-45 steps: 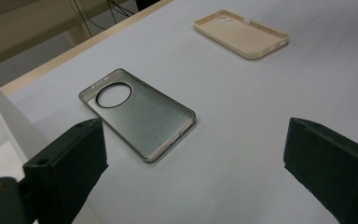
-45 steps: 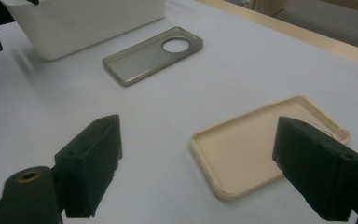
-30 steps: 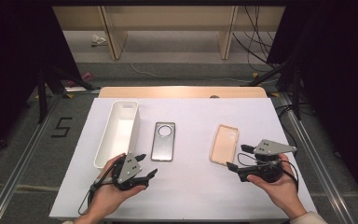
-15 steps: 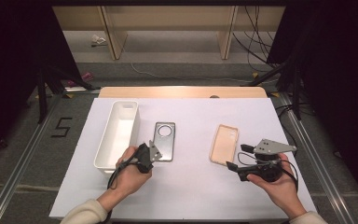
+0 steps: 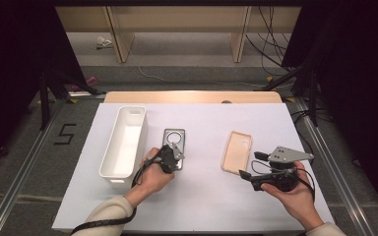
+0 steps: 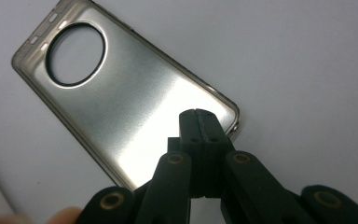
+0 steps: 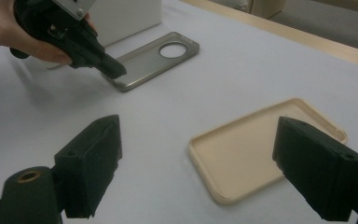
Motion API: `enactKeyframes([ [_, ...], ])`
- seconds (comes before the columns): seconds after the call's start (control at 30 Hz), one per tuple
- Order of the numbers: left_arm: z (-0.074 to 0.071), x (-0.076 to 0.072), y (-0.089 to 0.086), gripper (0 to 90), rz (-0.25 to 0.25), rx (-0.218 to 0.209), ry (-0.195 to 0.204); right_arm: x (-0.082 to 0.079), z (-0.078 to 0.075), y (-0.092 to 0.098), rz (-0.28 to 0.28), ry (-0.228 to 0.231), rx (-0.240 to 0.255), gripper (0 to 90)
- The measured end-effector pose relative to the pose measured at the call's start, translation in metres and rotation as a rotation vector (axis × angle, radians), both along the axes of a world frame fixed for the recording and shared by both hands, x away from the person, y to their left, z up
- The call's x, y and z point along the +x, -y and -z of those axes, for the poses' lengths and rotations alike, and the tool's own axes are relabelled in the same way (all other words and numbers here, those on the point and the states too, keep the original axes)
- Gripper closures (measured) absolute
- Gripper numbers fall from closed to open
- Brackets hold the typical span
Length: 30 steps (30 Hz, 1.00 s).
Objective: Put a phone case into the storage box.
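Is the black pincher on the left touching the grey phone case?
Cannot tell. In the left gripper view the left gripper, jaws shut together with nothing between, sits over the grey phone case's near end, but no view shows contact or a gap plainly.

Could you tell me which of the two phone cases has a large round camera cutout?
The grey phone case beside the white bin; the beige phone case to its right has a small oblong cutout instead.

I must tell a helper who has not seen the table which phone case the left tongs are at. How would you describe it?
On the white table, look just right of the long white bin. The grey case lies flat there, with the shut left tongs at its near end. Unlike the beige case farther right, it is metallic grey with a big round hole.
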<state>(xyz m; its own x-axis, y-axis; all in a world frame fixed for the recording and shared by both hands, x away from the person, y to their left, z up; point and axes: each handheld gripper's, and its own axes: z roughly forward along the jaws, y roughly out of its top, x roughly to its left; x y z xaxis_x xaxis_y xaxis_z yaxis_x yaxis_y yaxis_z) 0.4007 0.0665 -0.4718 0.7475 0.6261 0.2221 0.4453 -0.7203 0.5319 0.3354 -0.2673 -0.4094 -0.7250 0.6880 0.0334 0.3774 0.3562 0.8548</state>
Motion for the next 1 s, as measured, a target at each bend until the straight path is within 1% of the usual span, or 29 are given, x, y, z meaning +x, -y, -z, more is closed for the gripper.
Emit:
enactKeyframes([
  [0.07,0.001,0.002,0.000,89.8,0.000,-0.013,-0.013,0.000,0.000,0.000,-0.001,-0.001,0.000,16.5],
  [0.13,0.002,0.004,0.000,89.8,-0.002,-0.024,-0.018,0.000,0.000,0.000,-0.003,0.000,0.000,16.4],
  [0.17,0.003,0.005,0.001,89.8,-0.001,-0.023,-0.021,0.000,0.000,0.000,-0.002,-0.001,-0.001,16.4],
  [0.23,0.004,0.006,0.002,89.8,-0.003,-0.041,-0.026,0.000,0.000,0.000,-0.003,-0.001,-0.001,16.5],
  [0.27,0.003,0.007,0.003,89.8,0.003,-0.037,-0.033,0.000,0.000,0.000,-0.003,-0.001,-0.001,16.5],
  [0.3,0.004,0.007,0.005,89.8,0.001,-0.052,-0.038,0.000,0.000,0.000,-0.003,-0.001,0.000,16.5],
  [0.4,0.004,0.007,0.009,89.8,0.009,-0.055,-0.041,0.001,0.000,0.000,-0.002,-0.001,0.001,16.4],
  [0.47,0.003,0.008,0.011,89.8,0.018,-0.043,-0.041,0.001,0.000,0.001,-0.001,0.000,0.001,16.4],
  [0.6,0.004,0.008,0.011,89.8,0.015,-0.054,-0.042,0.001,0.000,0.001,-0.003,-0.002,0.000,16.4],
  [0.67,0.004,0.008,0.012,89.8,0.010,-0.067,-0.041,0.001,0.000,0.001,-0.003,-0.002,-0.001,16.4],
  [0.83,0.004,0.009,0.014,89.8,0.010,-0.066,-0.039,0.001,0.001,0.001,-0.002,-0.003,-0.002,16.4],
  [0.87,0.004,0.009,0.014,89.8,0.018,-0.058,-0.039,0.001,0.001,0.001,-0.002,-0.003,-0.002,16.4],
  [0.9,0.005,0.009,0.015,89.7,0.010,-0.070,-0.036,0.001,0.001,0.001,-0.002,-0.003,-0.002,16.4],
  [0.97,0.004,0.010,0.015,89.7,0.015,-0.062,-0.038,0.001,0.001,0.001,-0.002,-0.003,-0.003,16.4],
  [1.0,0.004,0.010,0.016,89.7,0.013,-0.065,-0.038,0.001,0.001,0.001,-0.002,-0.003,-0.003,16.4],
])
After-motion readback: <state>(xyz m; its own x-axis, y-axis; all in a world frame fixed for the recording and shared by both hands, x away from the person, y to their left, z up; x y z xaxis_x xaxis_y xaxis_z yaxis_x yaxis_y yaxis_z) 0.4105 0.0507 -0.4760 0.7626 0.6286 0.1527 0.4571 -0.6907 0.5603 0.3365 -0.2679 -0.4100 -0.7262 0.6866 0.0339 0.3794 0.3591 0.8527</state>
